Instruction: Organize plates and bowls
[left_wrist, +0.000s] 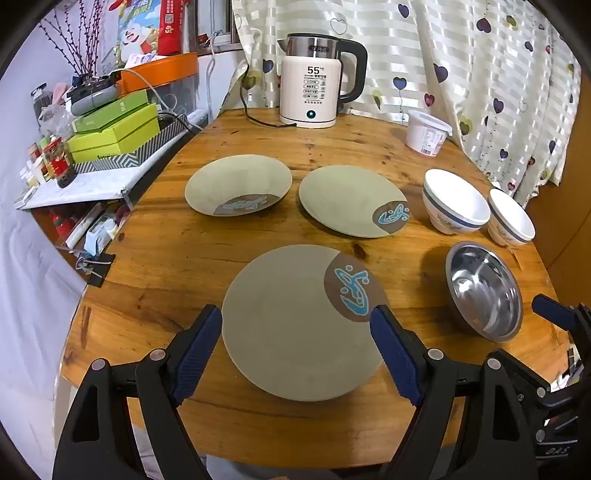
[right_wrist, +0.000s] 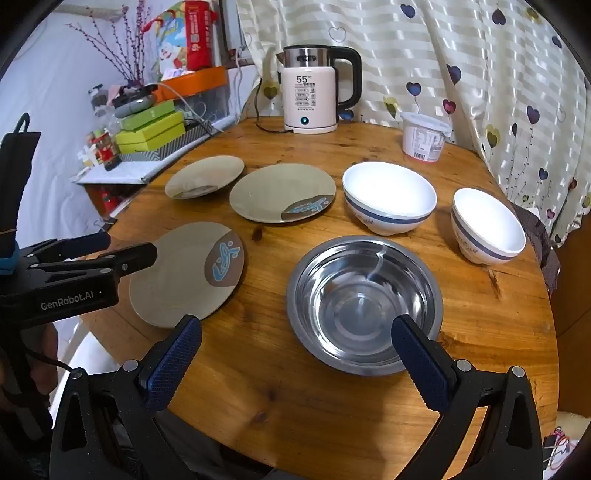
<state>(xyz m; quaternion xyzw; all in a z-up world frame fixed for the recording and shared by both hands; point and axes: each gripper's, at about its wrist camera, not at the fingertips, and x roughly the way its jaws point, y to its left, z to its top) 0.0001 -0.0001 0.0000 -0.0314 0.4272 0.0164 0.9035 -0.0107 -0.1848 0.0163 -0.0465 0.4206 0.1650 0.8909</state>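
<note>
Round wooden table (left_wrist: 173, 258) carries three plates and three bowls; your left gripper (left_wrist: 295, 350) hovers with fingers apart over the nearest plate (left_wrist: 288, 332) at the near edge. Your right gripper (right_wrist: 295, 363), fingers also spread, hangs over the steel bowl (right_wrist: 364, 302), white bowls (right_wrist: 389, 195) beyond.

A round wooden table (left_wrist: 192, 258) is filling the space ahead of the gripper. Beyond it, a striped curtain (left_wrist: 461, 66) with heart prints is hanging and catching soft light. An electric kettle (left_wrist: 314, 81) is standing at the far edge. To the far left, green boxes (left_wrist: 114, 129) are sitting stacked on a cluttered shelf (left_wrist: 74, 188).
</note>
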